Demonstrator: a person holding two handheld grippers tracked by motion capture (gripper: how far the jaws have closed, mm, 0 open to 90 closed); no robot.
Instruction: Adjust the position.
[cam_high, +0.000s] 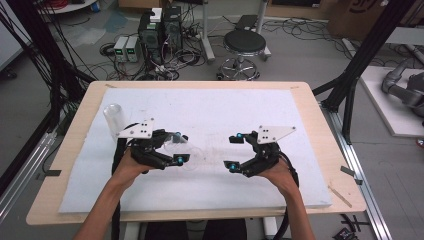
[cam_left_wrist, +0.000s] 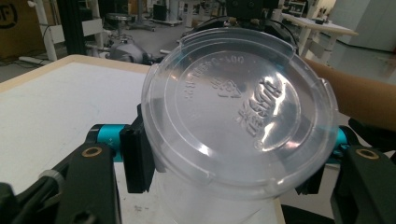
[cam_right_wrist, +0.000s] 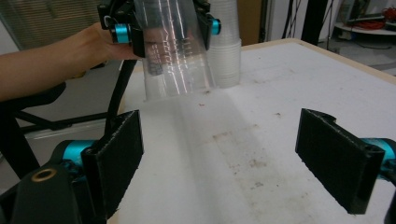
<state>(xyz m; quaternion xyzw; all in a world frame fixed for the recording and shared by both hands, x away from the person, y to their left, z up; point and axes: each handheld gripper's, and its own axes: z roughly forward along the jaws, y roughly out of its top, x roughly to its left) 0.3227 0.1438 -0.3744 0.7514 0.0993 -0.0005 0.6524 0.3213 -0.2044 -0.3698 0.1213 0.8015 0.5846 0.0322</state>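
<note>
Between left gripper (cam_high: 179, 148) jaws, one lidded clear cup (cam_high: 186, 152) clamped; right gripper (cam_high: 233, 151) jaws spread, bare.

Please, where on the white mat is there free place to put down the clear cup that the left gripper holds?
The white mat is bare across its far half and its right side, beyond the open right gripper. The strip between the two grippers is free too. It is crowded at the left: the left gripper holds the clear cup there, beside the stack of cups.

The clear lid (cam_left_wrist: 238, 112) bears embossed, mirrored lettering; only the figures "400" can be read.
</note>
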